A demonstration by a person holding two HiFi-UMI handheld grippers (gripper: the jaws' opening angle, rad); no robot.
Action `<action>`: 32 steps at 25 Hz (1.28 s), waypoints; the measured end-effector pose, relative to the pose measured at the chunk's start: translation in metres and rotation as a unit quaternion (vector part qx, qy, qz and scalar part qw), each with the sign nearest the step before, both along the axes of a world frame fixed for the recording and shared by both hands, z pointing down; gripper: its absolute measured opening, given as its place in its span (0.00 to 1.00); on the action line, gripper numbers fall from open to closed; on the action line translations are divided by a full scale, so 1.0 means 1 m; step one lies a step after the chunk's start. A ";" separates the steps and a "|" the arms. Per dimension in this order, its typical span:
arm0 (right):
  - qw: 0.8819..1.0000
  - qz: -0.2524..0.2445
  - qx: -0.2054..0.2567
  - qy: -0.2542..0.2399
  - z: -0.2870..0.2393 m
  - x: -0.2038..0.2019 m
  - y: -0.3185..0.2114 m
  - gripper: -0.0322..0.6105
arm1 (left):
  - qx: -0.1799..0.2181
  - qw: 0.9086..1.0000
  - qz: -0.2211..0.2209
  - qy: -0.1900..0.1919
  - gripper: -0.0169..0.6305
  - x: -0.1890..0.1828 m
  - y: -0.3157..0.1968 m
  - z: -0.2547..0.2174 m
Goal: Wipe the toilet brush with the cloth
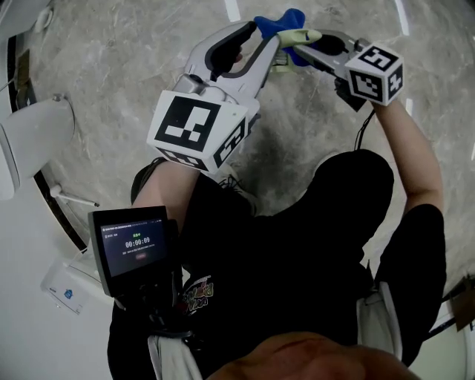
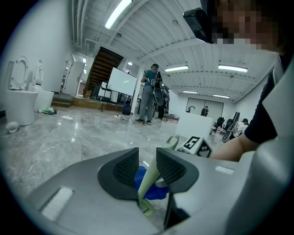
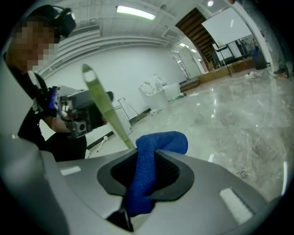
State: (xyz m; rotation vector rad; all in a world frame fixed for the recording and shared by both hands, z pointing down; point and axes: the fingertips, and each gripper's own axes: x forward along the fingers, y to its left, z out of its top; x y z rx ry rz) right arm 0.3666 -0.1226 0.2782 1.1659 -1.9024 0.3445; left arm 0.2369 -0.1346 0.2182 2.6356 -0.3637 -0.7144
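Here, toilet brush (image 2: pixel 148 183) in left gripper (image 2: pixel 147 153) — cloth (image 3: pixel 161 140) in right gripper (image 3: pixel 146 160)

A grey marble floor (image 1: pixel 111 59) spreads wide. White toilets (image 2: pixel 20 103) stand by the left wall. Farther back are a whiteboard (image 2: pixel 120 82) and a standing person (image 2: pixel 149 94), with strip lights (image 2: pixel 120 13) overhead.

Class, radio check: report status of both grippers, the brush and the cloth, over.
Left gripper shut on toilet brush handle. Right gripper shut on blue cloth. Cloth at the handle, nothing seen in the way.
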 end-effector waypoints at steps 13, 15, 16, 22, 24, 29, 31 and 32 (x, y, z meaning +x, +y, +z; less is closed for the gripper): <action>0.988 0.002 -0.148 0.046 0.113 0.039 0.107 0.20 | -0.006 1.000 -0.006 -0.006 0.21 -0.005 -0.008 0.003; 0.983 0.061 -0.169 0.039 0.145 0.063 0.103 0.20 | -0.004 1.000 -0.007 -0.007 0.21 -0.004 -0.008 0.003; 0.979 0.084 -0.180 0.039 0.158 0.074 0.101 0.20 | -0.004 1.000 -0.008 -0.008 0.21 -0.003 -0.008 0.003; 0.976 0.108 -0.181 0.046 0.181 0.082 0.078 0.20 | 0.000 1.000 -0.006 -0.010 0.21 -0.002 -0.005 0.004; 0.980 0.092 -0.174 0.033 0.168 0.069 0.072 0.20 | 0.002 1.000 -0.005 -0.008 0.21 -0.002 -0.004 0.004; 0.983 0.056 -0.172 0.010 0.135 0.035 0.070 0.20 | 0.001 1.000 -0.004 -0.003 0.21 -0.004 -0.005 0.003; 0.986 0.044 -0.161 -0.004 0.118 0.021 0.070 0.19 | 0.002 1.000 -0.003 -0.001 0.21 -0.004 -0.004 0.002; 0.988 0.039 -0.152 -0.014 0.108 0.012 0.068 0.19 | 0.002 1.000 -0.003 -0.001 0.21 -0.004 -0.004 0.002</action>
